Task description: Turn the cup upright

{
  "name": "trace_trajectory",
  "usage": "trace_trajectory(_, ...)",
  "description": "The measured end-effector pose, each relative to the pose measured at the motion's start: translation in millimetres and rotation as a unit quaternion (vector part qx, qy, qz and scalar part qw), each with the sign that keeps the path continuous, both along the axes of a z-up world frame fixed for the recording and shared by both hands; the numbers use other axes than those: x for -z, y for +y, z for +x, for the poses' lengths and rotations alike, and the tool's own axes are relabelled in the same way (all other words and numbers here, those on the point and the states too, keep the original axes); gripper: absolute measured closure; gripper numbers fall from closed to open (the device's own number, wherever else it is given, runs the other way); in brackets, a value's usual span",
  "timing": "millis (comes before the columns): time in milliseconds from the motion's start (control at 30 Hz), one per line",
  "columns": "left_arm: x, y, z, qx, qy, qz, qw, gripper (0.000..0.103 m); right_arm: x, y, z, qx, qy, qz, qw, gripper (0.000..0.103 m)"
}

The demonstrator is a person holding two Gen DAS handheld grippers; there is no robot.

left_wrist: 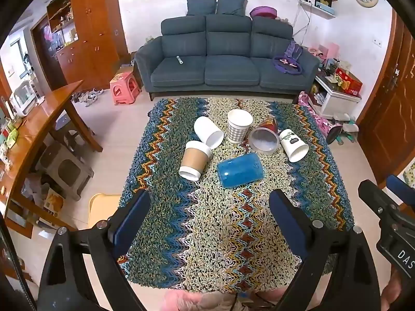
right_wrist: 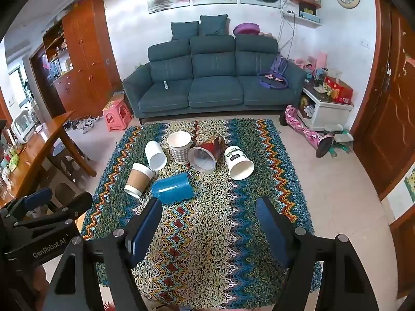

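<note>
Several cups lie on a zigzag woven cloth (left_wrist: 223, 233) (right_wrist: 207, 246). A blue cup (left_wrist: 240, 170) (right_wrist: 173, 188) lies on its side nearest me. Left of it a brown-sleeved paper cup (left_wrist: 195, 160) (right_wrist: 138, 179) rests upside down and tilted. A plain white cup (left_wrist: 208, 132) (right_wrist: 155, 154), a red cup with a clear mouth (left_wrist: 264, 136) (right_wrist: 206, 154) and a leaf-printed white cup (left_wrist: 293, 145) (right_wrist: 238, 162) lie on their sides. A checked cup (left_wrist: 239, 125) (right_wrist: 179, 146) stands upright. My left gripper (left_wrist: 208, 202) and right gripper (right_wrist: 208, 208) hover open and empty short of the blue cup.
A teal sofa (left_wrist: 225, 57) stands behind the cloth, with a pink stool (left_wrist: 124, 88) to its left. A wooden table (left_wrist: 39, 129) runs along the left, with a grey stool (left_wrist: 64, 171) under it. A white cabinet (left_wrist: 337, 98) sits at the right.
</note>
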State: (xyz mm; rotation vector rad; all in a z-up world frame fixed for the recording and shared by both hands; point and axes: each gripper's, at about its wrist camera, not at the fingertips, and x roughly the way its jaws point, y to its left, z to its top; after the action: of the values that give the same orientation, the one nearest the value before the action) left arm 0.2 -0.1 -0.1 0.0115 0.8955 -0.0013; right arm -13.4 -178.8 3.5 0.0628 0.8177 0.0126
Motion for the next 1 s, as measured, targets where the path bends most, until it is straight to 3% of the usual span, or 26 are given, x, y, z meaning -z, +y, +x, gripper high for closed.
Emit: trace_trajectory(1000,5,5,4,0.002,-0.006,0.004,1.0,0.009,15,6,9,-0.001,0.022,-0.011,1.0,0.027)
